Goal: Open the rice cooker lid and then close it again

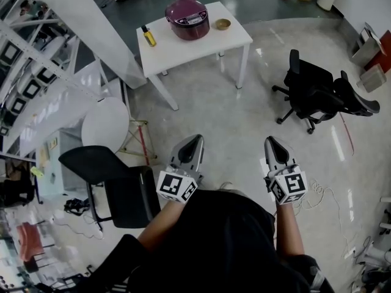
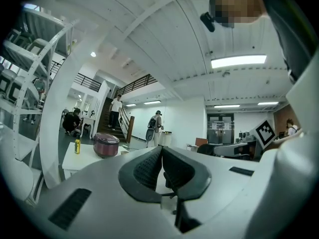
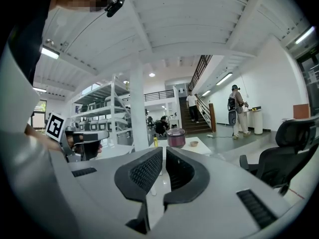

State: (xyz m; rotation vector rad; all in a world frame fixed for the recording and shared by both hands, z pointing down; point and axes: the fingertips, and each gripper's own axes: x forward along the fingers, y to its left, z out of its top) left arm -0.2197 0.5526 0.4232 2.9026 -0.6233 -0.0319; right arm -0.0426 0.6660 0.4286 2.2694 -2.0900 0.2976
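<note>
A maroon rice cooker (image 1: 187,18) with its lid down stands on a white table (image 1: 226,40) far ahead of me. It shows small in the left gripper view (image 2: 105,145) and in the right gripper view (image 3: 175,137). My left gripper (image 1: 194,141) and right gripper (image 1: 272,143) are held side by side over the floor, well short of the table. Both are shut with nothing between their fingertips. Each points roughly level toward the table.
A yellow bottle (image 1: 149,36) and a small bowl (image 1: 223,24) flank the cooker on the table. A black office chair (image 1: 321,93) stands to the right, another black chair (image 1: 116,185) and a round white table (image 1: 105,124) to the left. White shelving (image 1: 30,60) lines the left. People stand near the stairs (image 2: 116,111).
</note>
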